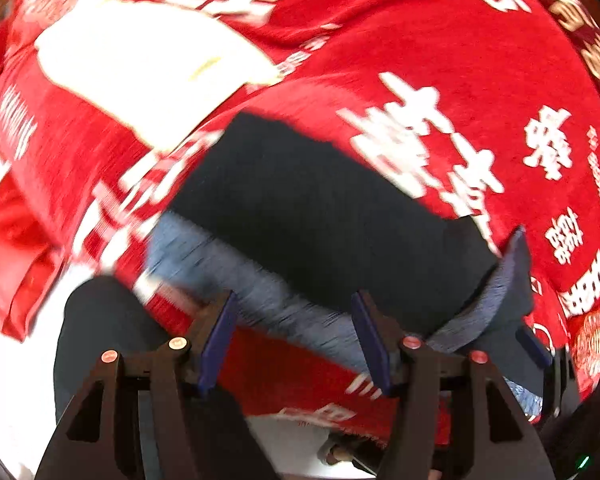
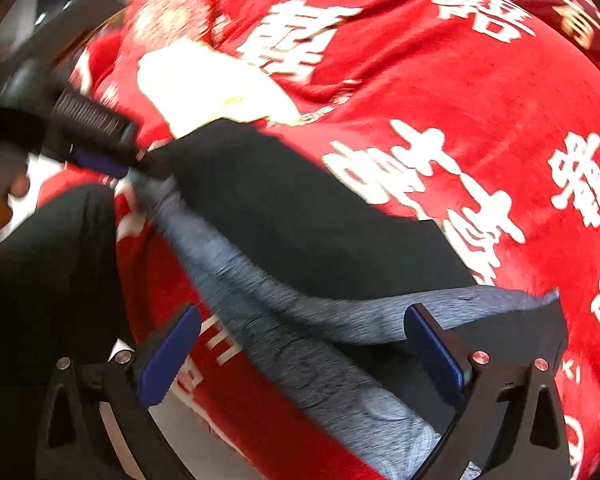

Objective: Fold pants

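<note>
Dark navy pants (image 1: 316, 208) with a grey-blue inner side lie on a red blanket (image 1: 440, 60) with white characters. In the left wrist view my left gripper (image 1: 294, 340) is open, its blue pads on either side of the grey-blue edge of the pants (image 1: 260, 288). In the right wrist view the pants (image 2: 300, 216) stretch from upper left to lower right. My right gripper (image 2: 300, 356) is open around the grey-blue band (image 2: 320, 360). The left gripper (image 2: 100, 160) shows at the upper left by the pants' corner. Both views are motion-blurred.
A white folded cloth (image 1: 140, 68) lies on the blanket beyond the pants, and shows in the right wrist view (image 2: 204, 80). The person's dark-clad leg (image 2: 52, 272) is at the left. White floor (image 1: 4, 380) shows beside the blanket's edge.
</note>
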Demonstrator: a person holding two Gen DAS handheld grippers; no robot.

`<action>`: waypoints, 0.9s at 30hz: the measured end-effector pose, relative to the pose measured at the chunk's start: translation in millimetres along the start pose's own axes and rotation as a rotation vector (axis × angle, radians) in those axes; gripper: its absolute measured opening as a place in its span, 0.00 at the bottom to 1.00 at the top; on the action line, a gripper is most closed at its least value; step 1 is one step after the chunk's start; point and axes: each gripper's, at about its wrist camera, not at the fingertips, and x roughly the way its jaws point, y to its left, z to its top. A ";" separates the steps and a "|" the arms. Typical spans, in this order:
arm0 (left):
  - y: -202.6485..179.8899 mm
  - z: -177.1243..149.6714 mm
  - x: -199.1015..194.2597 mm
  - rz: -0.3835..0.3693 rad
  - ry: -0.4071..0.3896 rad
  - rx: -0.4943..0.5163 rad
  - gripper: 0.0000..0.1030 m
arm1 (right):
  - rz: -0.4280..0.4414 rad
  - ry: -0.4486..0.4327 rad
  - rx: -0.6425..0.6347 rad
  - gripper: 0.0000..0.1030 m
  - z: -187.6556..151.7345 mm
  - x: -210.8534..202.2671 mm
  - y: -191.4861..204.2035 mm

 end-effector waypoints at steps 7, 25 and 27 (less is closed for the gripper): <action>-49.2 24.4 50.8 -0.016 0.057 0.113 0.61 | -0.066 0.069 0.123 0.99 28.2 39.2 -36.9; -147.1 -39.6 85.1 0.019 0.137 0.499 0.71 | -0.325 0.255 0.850 0.99 -14.3 43.0 -251.1; -147.8 -41.4 88.6 0.032 0.129 0.501 0.73 | -0.304 0.312 0.942 0.99 -7.7 65.1 -272.8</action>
